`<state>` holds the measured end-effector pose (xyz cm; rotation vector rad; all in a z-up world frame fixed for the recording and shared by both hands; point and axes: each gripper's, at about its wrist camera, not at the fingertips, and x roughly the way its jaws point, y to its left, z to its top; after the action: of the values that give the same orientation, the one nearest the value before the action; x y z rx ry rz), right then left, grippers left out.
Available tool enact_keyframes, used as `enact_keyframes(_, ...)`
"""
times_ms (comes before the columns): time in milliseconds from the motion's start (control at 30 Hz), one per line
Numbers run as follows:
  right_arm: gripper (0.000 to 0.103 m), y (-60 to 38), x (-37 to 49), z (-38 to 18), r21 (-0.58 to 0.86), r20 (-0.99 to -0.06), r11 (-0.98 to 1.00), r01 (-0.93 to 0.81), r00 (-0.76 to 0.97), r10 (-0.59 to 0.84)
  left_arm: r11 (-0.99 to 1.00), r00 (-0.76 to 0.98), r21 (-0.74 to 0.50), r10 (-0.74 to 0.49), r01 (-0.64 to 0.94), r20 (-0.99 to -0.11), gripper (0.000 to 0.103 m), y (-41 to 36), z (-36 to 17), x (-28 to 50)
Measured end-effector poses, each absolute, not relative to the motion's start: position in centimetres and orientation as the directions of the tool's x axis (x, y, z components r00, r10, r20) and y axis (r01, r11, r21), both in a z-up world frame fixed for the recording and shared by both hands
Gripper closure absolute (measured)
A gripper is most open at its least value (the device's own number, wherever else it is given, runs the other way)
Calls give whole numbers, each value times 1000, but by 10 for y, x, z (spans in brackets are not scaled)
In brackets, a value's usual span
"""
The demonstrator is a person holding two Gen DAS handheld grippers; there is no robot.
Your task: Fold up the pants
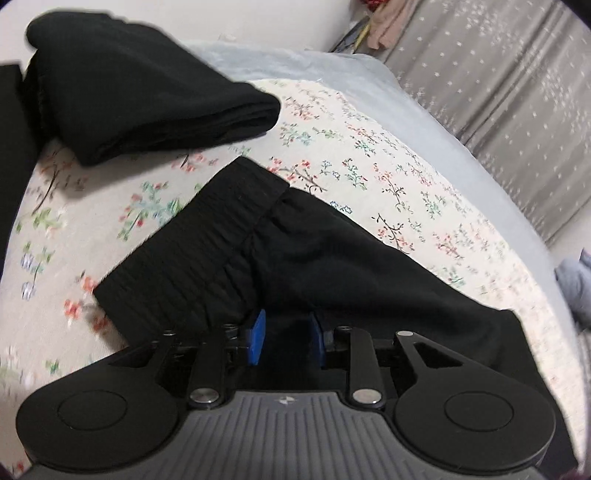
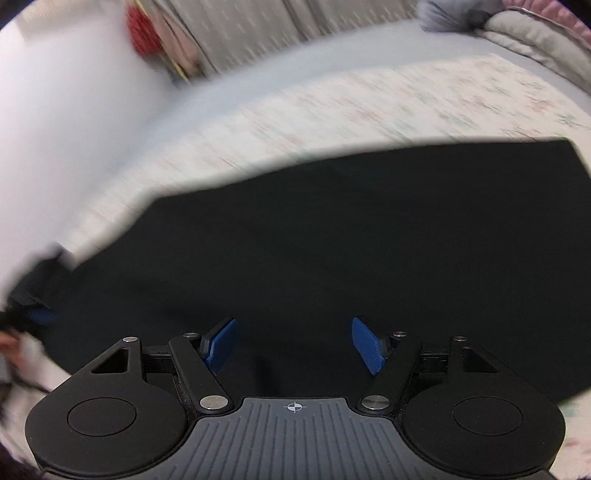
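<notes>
Black pants (image 1: 332, 266) lie on a floral sheet (image 1: 369, 147), ribbed elastic waistband (image 1: 192, 251) toward the left. My left gripper (image 1: 286, 338) is at the waist end, its blue pads (image 1: 257, 336) part-closed with black fabric between them. In the right wrist view the pants (image 2: 314, 240) spread flat and wide. My right gripper (image 2: 293, 345) hovers over the cloth with blue pads (image 2: 221, 343) wide apart and nothing between them. This view is motion-blurred.
A folded black garment (image 1: 140, 92) lies at the back left of the bed, with more black cloth (image 1: 11, 147) at the left edge. Grey curtains (image 1: 498, 74) hang behind. A light blue blanket (image 1: 332, 62) edges the sheet. A quilt (image 2: 535, 33) lies at the far right.
</notes>
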<state>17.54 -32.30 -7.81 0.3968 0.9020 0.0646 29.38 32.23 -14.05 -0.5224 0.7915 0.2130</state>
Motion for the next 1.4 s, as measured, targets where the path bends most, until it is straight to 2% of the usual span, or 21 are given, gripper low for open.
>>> enact_keyframes(67,38,-330,171,-83,276,-769,957,85,617,167,877,685,-314,23,-363,-728,69,320,-140,298)
enact_keyframes(267,38,-392,131,-90,155,-775,972,174,632,10,878,685,-294,51,-378,-726,77,321,-146,300)
enact_keyframes(467,38,-456,92,-96,60,-760,946,320,628,-165,871,679,-290,65,-396,-731,79,319,-144,300)
enact_keyframes(567,35,-476,71,-89,42,-749,909,414,615,-246,856,674,-292,86,-427,-734,79,316,-137,296)
enact_keyframes(633,35,-489,54,-78,130,-722,896,424,661,-208,868,682,-261,116,-423,-722,75,305,-128,293)
enact_keyframes(733,35,-505,22,-66,345,-674,832,434,731,-101,903,722,-226,121,-365,-681,70,277,-109,286)
enact_keyframes(833,34,-518,2,-73,533,-655,718,448,755,16,929,757,-253,43,-270,-652,66,241,-94,276)
enact_keyframes(933,33,-519,4,-89,663,-627,613,430,767,141,945,769,-286,-62,-160,-636,65,198,-88,264)
enact_keyframes(1000,33,-518,13,-97,675,-627,593,439,764,148,953,759,-289,-119,-94,-640,64,165,-91,258)
enact_keyframes(1167,36,-526,21,-109,755,-563,462,466,821,93,957,718,-286,-228,42,-658,64,84,-112,245)
enact_keyframes(1333,39,-516,29,-113,721,-571,478,501,821,2,956,698,-186,-294,228,-653,64,7,-131,225)
enact_keyframes(1400,50,-512,29,-113,691,-580,506,516,814,-37,951,695,-141,-297,274,-654,62,-15,-139,220)
